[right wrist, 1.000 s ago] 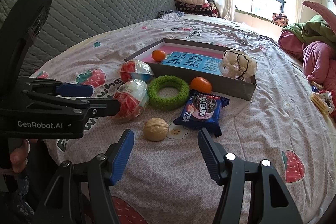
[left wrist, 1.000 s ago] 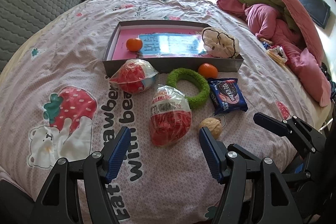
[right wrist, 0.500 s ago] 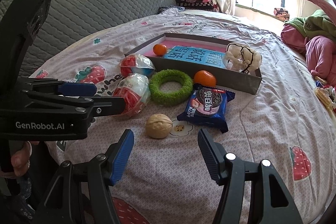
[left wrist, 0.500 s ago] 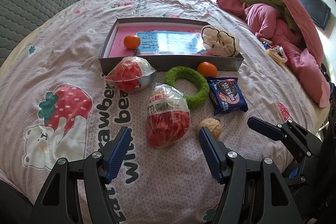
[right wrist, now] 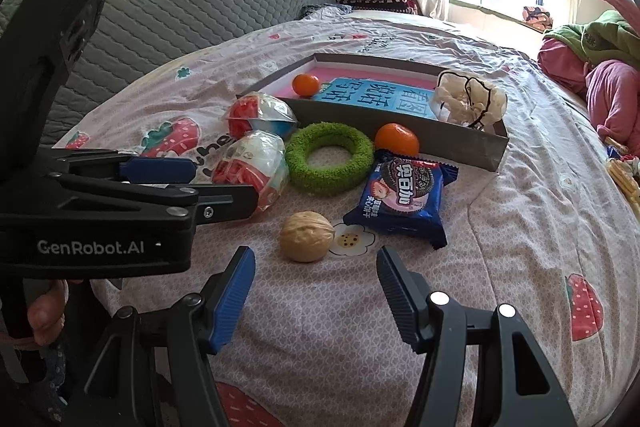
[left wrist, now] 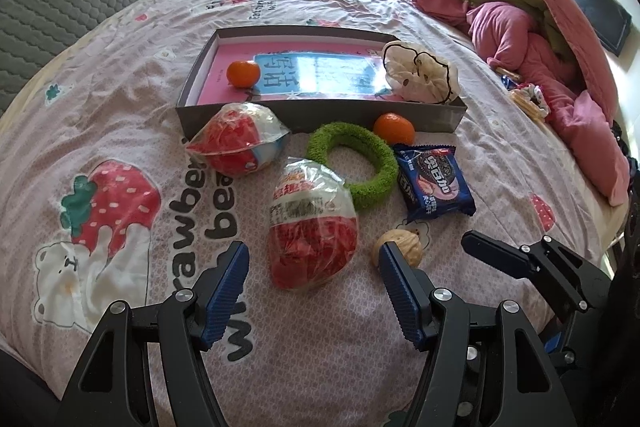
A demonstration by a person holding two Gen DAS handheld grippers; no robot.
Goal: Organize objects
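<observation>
My left tongs (left wrist: 314, 285) stand wide and empty, hanging just short of the nearer bagged red toy (left wrist: 312, 223), which I take to be their next pick. My right tongs (right wrist: 316, 285) are wide and empty too, lined up on the walnut (right wrist: 306, 235) lying on the bed (right wrist: 520, 227). Everything loose sits clustered before the grey box (left wrist: 320, 115), probably so each piece needs only a short carry; one orange (left wrist: 243, 73) and a white crumpled thing (left wrist: 420, 73) already lie inside. A second orange (right wrist: 397, 139), the green ring (right wrist: 330, 163) and the blue cookie packet (right wrist: 402, 197) wait outside. Only the right view shows a thumb under my left tongs; only the left shows the toy's printed label.
</observation>
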